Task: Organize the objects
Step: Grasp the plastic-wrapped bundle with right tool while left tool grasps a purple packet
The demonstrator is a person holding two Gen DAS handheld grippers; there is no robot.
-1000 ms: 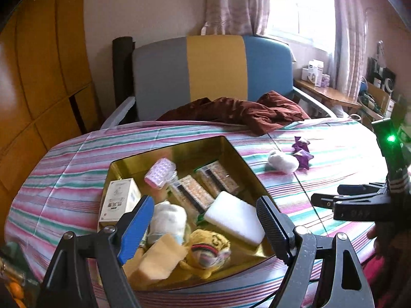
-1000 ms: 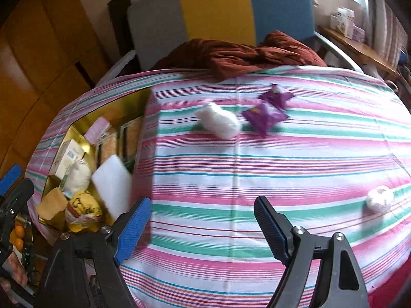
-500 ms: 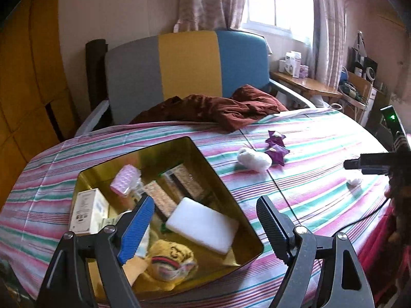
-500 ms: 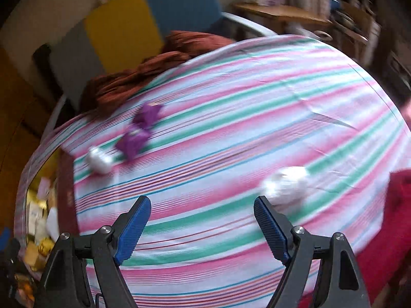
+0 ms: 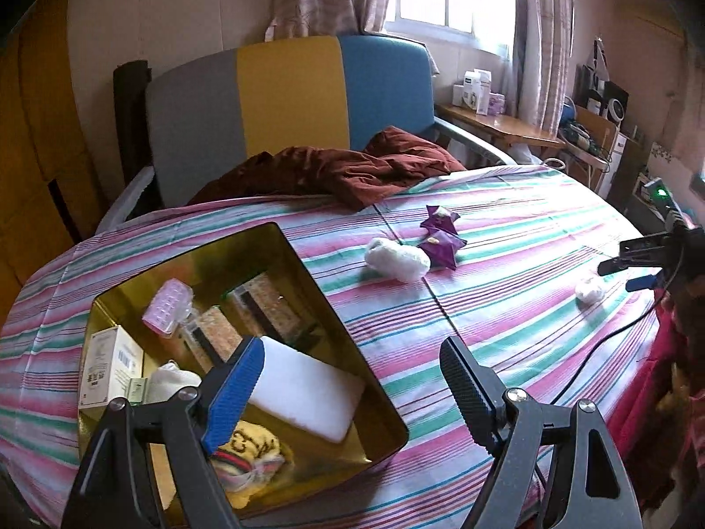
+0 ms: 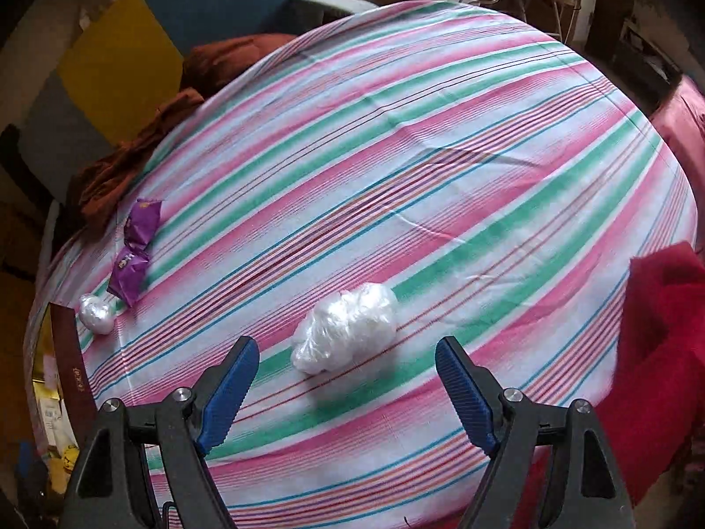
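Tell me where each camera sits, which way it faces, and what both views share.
Left wrist: on the left gripper, looking down across the gold tin toward the chair; its open fingers show, and the right gripper at the far right.
Right wrist: on the right gripper, tilted steeply down at the white plastic wad; its open fingers show.
Shared: plastic wad, purple packets, striped cloth.

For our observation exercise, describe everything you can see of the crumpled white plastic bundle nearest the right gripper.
The crumpled white plastic bundle looks like thin, glossy, translucent film scrunched into a lumpy oblong wad. It lies loose on the pink, green and white striped tablecloth, casting a soft shadow. It sits just beyond the right gripper, whose blue-padded jaws stand open and apart from it. Nothing else touches it.
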